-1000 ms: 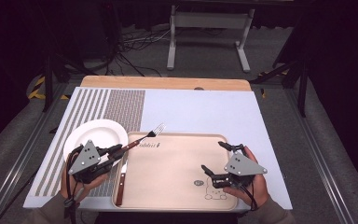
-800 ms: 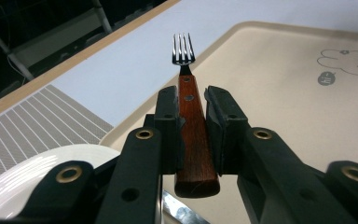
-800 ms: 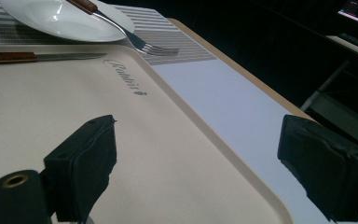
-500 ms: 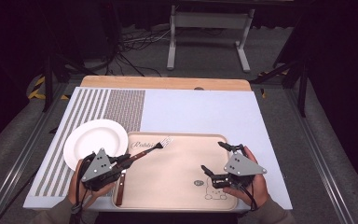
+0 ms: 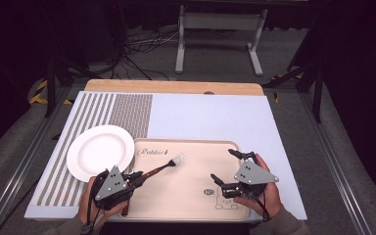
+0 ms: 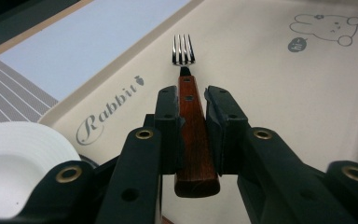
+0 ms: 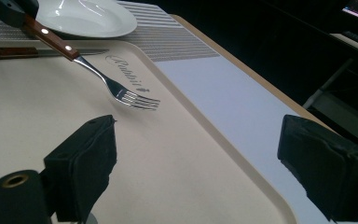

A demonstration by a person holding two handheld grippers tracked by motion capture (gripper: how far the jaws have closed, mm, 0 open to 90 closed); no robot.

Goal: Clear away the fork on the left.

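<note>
Jaws of left gripper clamped on wooden handle of fork, handle seen squeezed between both black jaws in left gripper view, tines pointing away toward 12 o'clock there. Fork held low over beige tray, tines toward 2 o'clock in high view, close to the printed "Rabbit" lettering; from right gripper view, tines seem just above the tray surface, contact not certain. Jaws of right gripper spread wide apart, holding nothing, resting over tray's 4 o'clock area beside rabbit drawing. White plate at 9 o'clock of tray, on striped placemat, rim just beside tray edge. Second wooden-handled utensil, likely a knife, lying along tray's left edge near plate. Step in hand, by judgement: carrying the gripped fork across the tray, either setting it down or lifting it away. Next move likely calls for keeping handle level, lowering until tines and handle lie flat, then parting jaws without dragging the fork sideways.
</note>
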